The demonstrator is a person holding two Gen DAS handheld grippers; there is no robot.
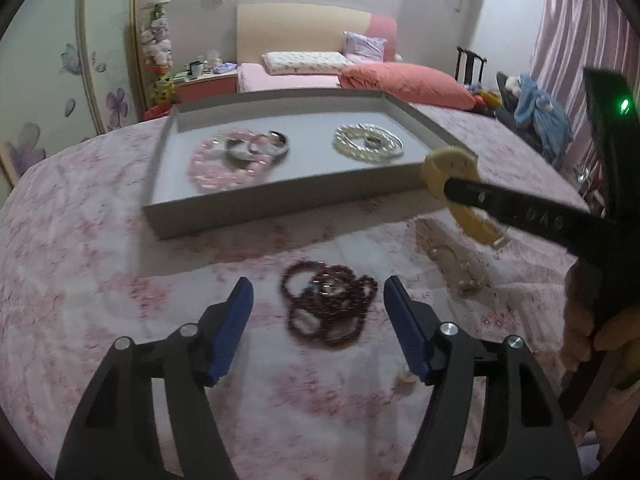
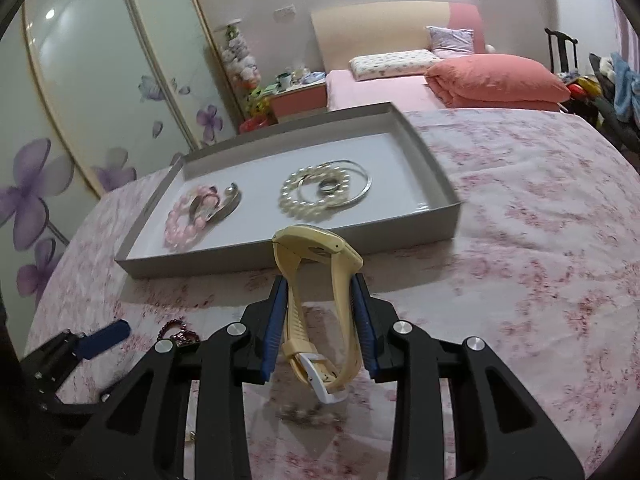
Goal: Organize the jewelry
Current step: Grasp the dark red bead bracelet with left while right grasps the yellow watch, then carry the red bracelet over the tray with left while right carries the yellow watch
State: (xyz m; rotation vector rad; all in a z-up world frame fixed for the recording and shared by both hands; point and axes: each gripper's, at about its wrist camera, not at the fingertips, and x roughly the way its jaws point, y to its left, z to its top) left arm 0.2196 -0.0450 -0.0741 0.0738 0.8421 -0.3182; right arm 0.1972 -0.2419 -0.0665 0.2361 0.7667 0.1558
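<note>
A grey tray (image 1: pixel 280 204) (image 2: pixel 436 172) lies on the pink floral bedspread. It holds a pink bead bracelet (image 1: pixel 216 168) (image 2: pixel 182 228) with silver bangles, and a pearl bracelet (image 1: pixel 360 148) (image 2: pixel 304 196) with silver rings. My right gripper (image 2: pixel 320 288) (image 1: pixel 452 190) is shut on a cream watch (image 2: pixel 316 248) (image 1: pixel 444 164) and holds it above the bedspread, just in front of the tray's near right corner. My left gripper (image 1: pixel 320 292) is open, its blue pads either side of a pile of dark red bead bracelets (image 1: pixel 326 308) (image 2: pixel 178 330) on the bedspread.
A brownish beaded piece (image 1: pixel 460 268) lies on the bedspread right of the red beads. Behind the tray are a pink bed (image 1: pixel 320 76), a nightstand (image 1: pixel 204 80), a floral wardrobe (image 2: pixel 60 120), a chair and pink curtains (image 1: pixel 576 40).
</note>
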